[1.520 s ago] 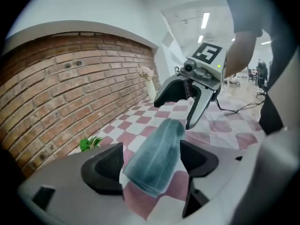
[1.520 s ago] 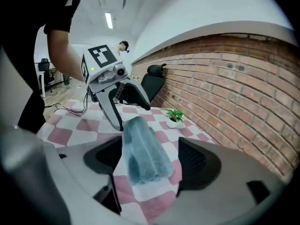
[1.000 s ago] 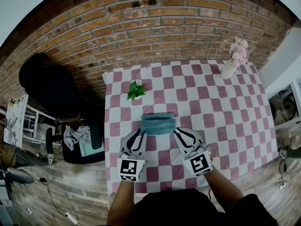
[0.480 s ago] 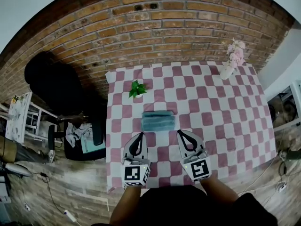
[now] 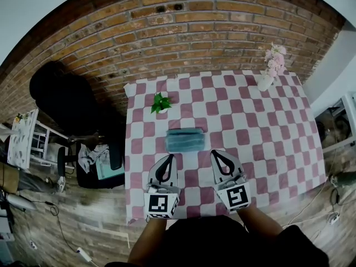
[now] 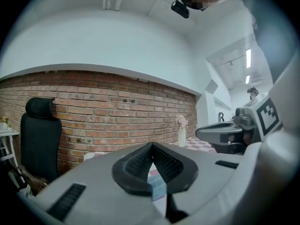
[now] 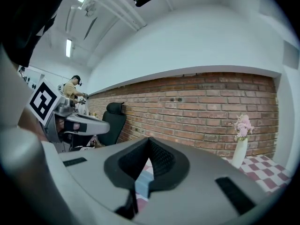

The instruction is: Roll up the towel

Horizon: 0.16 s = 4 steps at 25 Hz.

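Left hand-held gripper [image 5: 167,160] clenched on nothing; right hand-held gripper [image 5: 214,156] likewise | both held level, near side of towel [image 5: 185,140], untouching | towel laid as compact bundle mid-counter [image 5: 267,127] | rolling judged done, so no grip is needed.

Open table [image 5: 267,143] on my right, wide room to pass there. The towel [image 5: 185,140] lies dead ahead, just beyond my left gripper [image 5: 168,157] and right gripper [image 5: 214,154]. A plant [image 5: 161,102] stands behind it to the left, apart from it. The vase [image 5: 266,81] is at the far right corner, and the wall [image 5: 183,32] closes off the back.
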{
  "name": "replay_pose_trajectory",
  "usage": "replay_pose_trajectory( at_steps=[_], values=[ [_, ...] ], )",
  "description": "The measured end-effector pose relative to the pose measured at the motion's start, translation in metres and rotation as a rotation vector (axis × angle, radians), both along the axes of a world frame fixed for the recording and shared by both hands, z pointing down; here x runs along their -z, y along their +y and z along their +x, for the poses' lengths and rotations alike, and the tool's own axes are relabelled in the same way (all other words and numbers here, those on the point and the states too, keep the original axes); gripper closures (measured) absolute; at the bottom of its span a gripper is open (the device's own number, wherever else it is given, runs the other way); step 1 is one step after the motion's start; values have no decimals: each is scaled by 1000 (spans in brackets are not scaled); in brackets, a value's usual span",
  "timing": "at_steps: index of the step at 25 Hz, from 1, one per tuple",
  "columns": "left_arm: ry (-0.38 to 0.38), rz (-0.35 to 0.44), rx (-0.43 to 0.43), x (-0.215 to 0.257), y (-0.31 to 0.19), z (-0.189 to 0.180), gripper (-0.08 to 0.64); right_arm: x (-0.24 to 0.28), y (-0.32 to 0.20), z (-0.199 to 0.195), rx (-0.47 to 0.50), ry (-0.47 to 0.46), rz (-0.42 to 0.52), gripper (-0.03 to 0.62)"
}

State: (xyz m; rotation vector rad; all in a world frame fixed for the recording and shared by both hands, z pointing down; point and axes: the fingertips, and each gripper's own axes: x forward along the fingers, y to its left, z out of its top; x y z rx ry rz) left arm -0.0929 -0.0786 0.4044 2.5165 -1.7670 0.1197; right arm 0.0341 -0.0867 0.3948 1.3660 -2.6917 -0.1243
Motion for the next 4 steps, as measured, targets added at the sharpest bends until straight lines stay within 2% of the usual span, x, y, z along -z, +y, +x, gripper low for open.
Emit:
replay_pose_trajectory(
  at_steps=[4],
  values=[
    [-18, 11, -11, 5, 1, 2, 565, 3, 3, 4, 1, 0, 6, 595]
  ],
)
